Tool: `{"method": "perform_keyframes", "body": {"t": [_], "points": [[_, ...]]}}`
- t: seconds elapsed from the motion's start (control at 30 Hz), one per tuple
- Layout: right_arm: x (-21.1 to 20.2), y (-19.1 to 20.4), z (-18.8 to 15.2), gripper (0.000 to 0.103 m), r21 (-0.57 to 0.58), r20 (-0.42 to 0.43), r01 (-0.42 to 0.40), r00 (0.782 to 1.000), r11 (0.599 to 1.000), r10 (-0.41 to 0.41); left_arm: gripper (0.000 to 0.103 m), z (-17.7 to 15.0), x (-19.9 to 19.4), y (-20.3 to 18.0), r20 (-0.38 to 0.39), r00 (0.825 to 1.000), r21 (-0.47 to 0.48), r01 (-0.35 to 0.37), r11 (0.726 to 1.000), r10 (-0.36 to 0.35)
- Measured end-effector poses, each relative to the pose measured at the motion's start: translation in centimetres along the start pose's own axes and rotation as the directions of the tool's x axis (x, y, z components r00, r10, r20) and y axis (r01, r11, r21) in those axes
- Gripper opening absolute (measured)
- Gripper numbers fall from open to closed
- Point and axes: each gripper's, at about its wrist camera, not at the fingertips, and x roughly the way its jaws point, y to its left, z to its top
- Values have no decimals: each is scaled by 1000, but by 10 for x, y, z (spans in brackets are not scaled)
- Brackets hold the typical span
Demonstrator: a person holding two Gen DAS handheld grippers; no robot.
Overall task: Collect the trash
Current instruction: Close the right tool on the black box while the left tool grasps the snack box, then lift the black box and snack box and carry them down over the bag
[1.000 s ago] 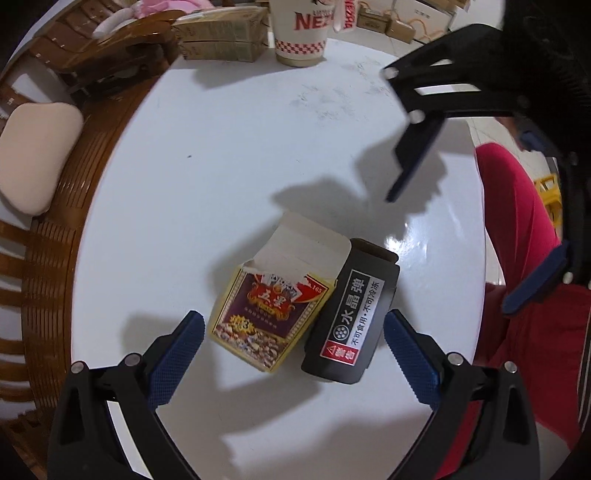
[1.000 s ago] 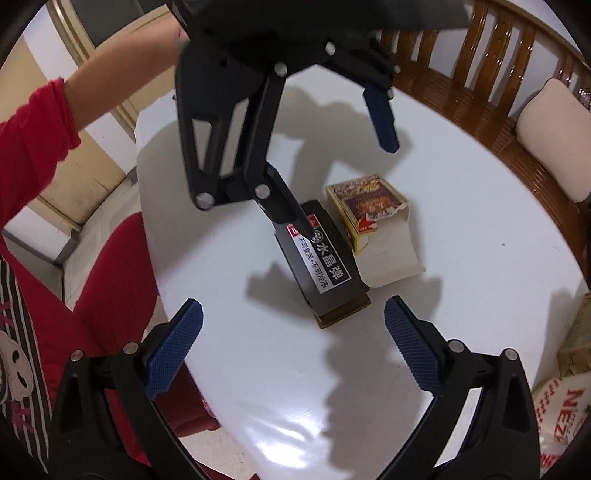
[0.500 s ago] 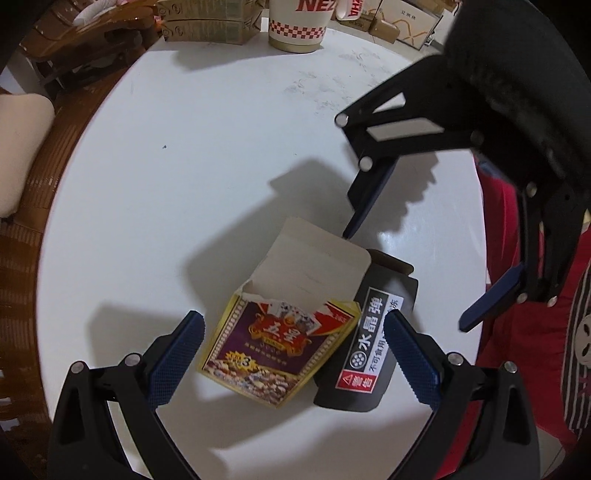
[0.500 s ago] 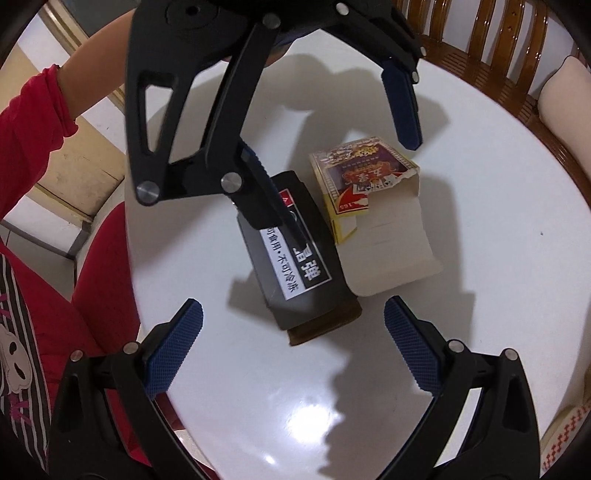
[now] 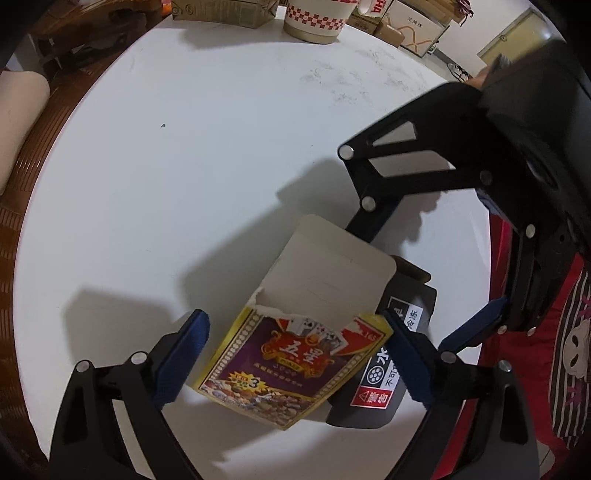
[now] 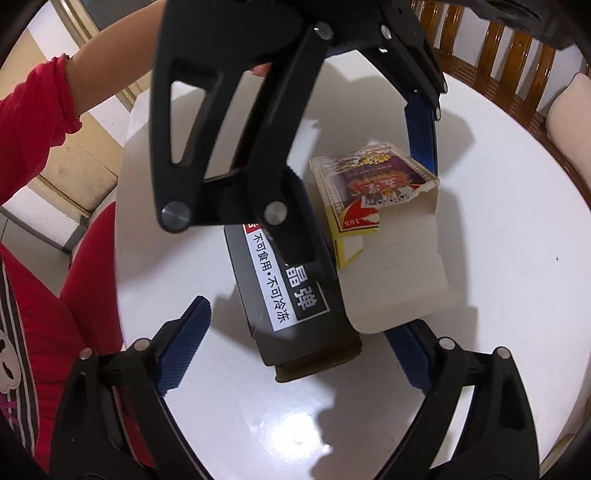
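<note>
A torn purple and yellow playing-card box (image 5: 295,362) with its flap open lies on the white round table (image 5: 184,177). A black box with a white label (image 5: 380,373) lies against its right side. My left gripper (image 5: 295,354) is open, its jaws straddling the card box. My right gripper (image 6: 295,343) is open, its jaws straddling the black box (image 6: 291,291), with the card box (image 6: 373,192) beyond. Each gripper shows in the other's view, close above the boxes.
A red-checkered paper cup (image 5: 317,18) and cardboard cartons (image 5: 225,11) stand at the table's far edge. Wooden chairs with cushions (image 6: 569,107) ring the table. The person's red sleeve (image 6: 33,118) is at the table's near side.
Both grippers have come down and closer to the two boxes, which now fill more of each view. The jaws stay open. The boxes have not moved.
</note>
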Motion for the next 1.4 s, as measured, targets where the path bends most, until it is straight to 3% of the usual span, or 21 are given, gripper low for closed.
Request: {"method": "perform_keyframes", "body": {"t": [0.1,0.33,0.4,0.5,0.73,0.9,1.1,1.23,1.3,1.4], "points": [[-4,-2,0,66,-1,17,32,999,999,-32,87,0,-2,5,5,1000,-19,13,1000,-13],[-3,9,-2,63,-35,17,92,996,995,-91,86,1,-6,3,27,1000,-42,1,999,0],[-3,11,-3,57,-31,19,83,996,996,-83,86,3,-9,5,39,999,-40,-17,999,18],[-2,13,-6,55,-21,25,88,996,996,-88,87,0,-13,1,62,997,-33,-54,998,56],[-3,16,-12,54,4,45,98,994,995,-98,87,-8,-8,3,75,997,-60,-19,998,23],[-4,14,-11,54,5,42,101,994,995,-102,70,-14,-10,8,66,997,-91,-42,995,48],[-5,16,-15,54,23,40,120,992,992,-121,69,-15,-11,6,76,995,-132,-58,990,68],[-6,20,-20,53,54,50,153,987,987,-155,67,-20,-14,10,78,985,-202,-134,970,152],[-8,24,-25,53,91,54,178,982,980,-183,66,-20,-13,11,78,972,-267,-192,944,220],[-12,22,-32,53,174,52,223,971,959,-235,65,-25,-17,15,85,956,-393,-226,891,280]]}}
